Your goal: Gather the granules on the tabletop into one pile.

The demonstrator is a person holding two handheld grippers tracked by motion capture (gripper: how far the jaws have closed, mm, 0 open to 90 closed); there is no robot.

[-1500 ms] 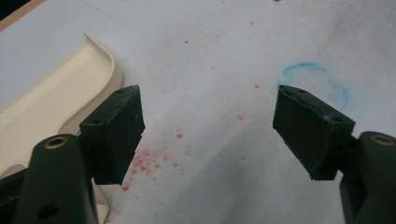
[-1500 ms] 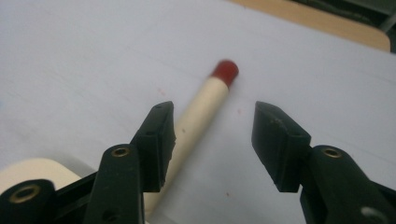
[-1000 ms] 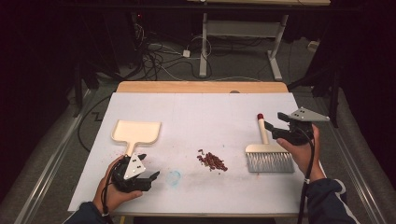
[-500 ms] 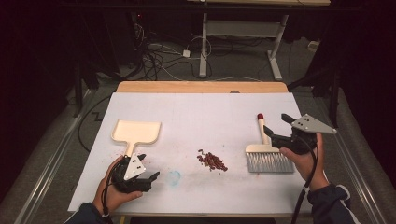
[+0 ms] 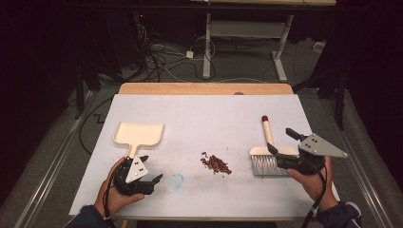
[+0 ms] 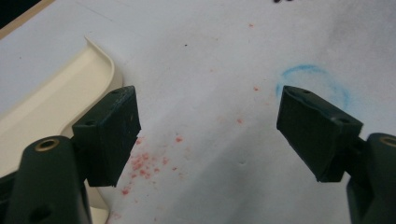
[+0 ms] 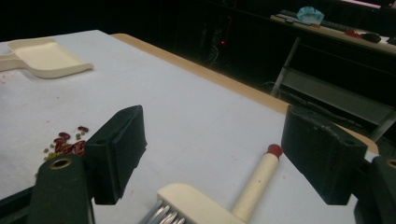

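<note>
While my right gripper (image 5: 285,147) hung wide over the brush (image 5: 267,153), I judged squaring both jaws on its handle best | left gripper (image 5: 148,170) wide beside the dustpan (image 5: 139,135) handle | beans (image 5: 216,164) lay between grippers; nothing blocked either.

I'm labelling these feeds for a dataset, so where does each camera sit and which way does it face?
High view: above the person's side, looking forward and down on the table; both forearms, left hand-held gripper, right hand-held gripper.
Left gripper view: on the left hand-held gripper, looking down at the paper, dustpan beside its open jaws.
Right gripper view: on the right hand-held gripper, low, looking across the table over the brush.
Shared: dustpan, and beans in the high and right views.
</note>
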